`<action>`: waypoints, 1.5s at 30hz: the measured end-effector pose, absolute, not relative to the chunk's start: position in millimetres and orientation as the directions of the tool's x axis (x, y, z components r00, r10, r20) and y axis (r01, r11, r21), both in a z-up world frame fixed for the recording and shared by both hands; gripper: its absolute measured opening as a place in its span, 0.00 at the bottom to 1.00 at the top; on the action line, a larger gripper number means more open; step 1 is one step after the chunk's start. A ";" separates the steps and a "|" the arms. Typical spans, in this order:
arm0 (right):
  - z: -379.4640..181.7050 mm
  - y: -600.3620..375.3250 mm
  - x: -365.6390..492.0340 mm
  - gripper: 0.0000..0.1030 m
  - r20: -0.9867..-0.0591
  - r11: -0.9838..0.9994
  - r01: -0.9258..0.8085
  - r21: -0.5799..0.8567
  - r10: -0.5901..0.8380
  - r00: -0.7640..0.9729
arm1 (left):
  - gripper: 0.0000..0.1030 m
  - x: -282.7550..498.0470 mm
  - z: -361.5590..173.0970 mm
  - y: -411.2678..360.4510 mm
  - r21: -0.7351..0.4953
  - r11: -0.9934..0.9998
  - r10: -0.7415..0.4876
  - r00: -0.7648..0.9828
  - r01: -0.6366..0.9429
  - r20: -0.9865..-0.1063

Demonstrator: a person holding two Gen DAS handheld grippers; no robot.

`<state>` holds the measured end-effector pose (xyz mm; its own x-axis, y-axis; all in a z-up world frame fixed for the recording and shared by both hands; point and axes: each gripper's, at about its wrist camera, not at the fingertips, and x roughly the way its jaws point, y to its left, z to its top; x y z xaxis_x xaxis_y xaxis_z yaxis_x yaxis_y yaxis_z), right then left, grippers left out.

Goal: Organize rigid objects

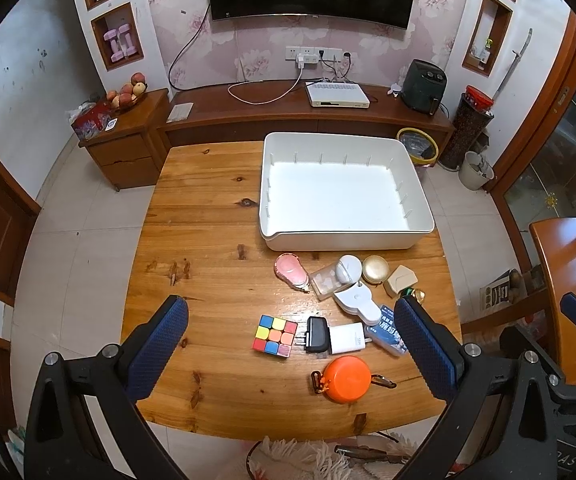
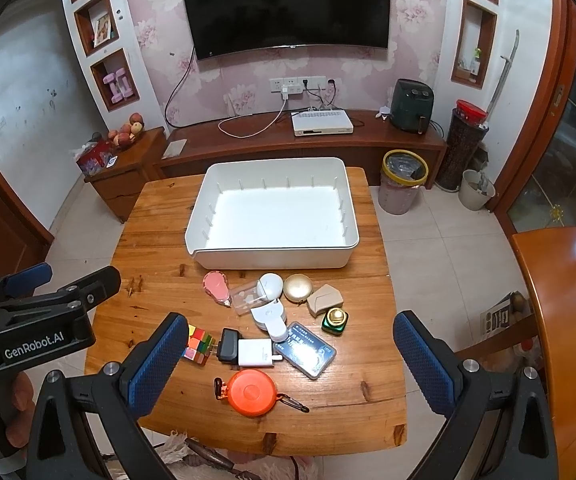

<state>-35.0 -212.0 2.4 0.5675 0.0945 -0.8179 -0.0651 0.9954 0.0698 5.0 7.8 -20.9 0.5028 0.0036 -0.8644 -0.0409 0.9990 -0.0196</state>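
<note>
On the wooden bench (image 1: 208,216), a white bin (image 1: 344,190) stands behind a cluster of small items: Rubik's cube (image 1: 274,336), black charger (image 1: 317,334), white adapter (image 1: 347,336), orange round case (image 1: 346,373). Both the left gripper (image 1: 288,344) and right gripper (image 2: 288,364) hang above these with fingers spread wide, touching nothing.

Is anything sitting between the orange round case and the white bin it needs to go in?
Yes. The chargers, the white device and the jars behind them lie on the table between the orange case and the bin. The bin holds nothing, so lifting the case over the clutter should work.
</note>
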 end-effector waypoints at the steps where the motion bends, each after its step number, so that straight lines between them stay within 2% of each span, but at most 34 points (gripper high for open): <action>1: 2.1 -211.7 -35.1 0.99 -0.819 0.995 -0.065 0.070 0.094 0.567 | 0.99 5.5 -20.4 7.6 -0.020 0.999 0.004 0.503 -0.042 -0.864; 29: -0.3 -194.1 -34.8 0.99 -0.833 0.995 -0.086 0.059 0.097 0.545 | 0.99 3.2 -22.6 11.7 -0.020 0.999 0.006 0.500 -0.045 -0.866; 45: 1.5 -187.0 -28.8 0.99 -0.838 0.996 -0.087 0.009 0.054 0.543 | 0.99 2.1 -28.0 14.7 0.036 0.999 0.039 0.486 -0.016 -0.873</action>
<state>-28.8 -187.0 1.5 0.5425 0.0545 -0.8383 -0.0867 0.9962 0.0086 2.1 14.7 -28.0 0.4861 0.0386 -0.8730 -0.0155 0.9992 0.0355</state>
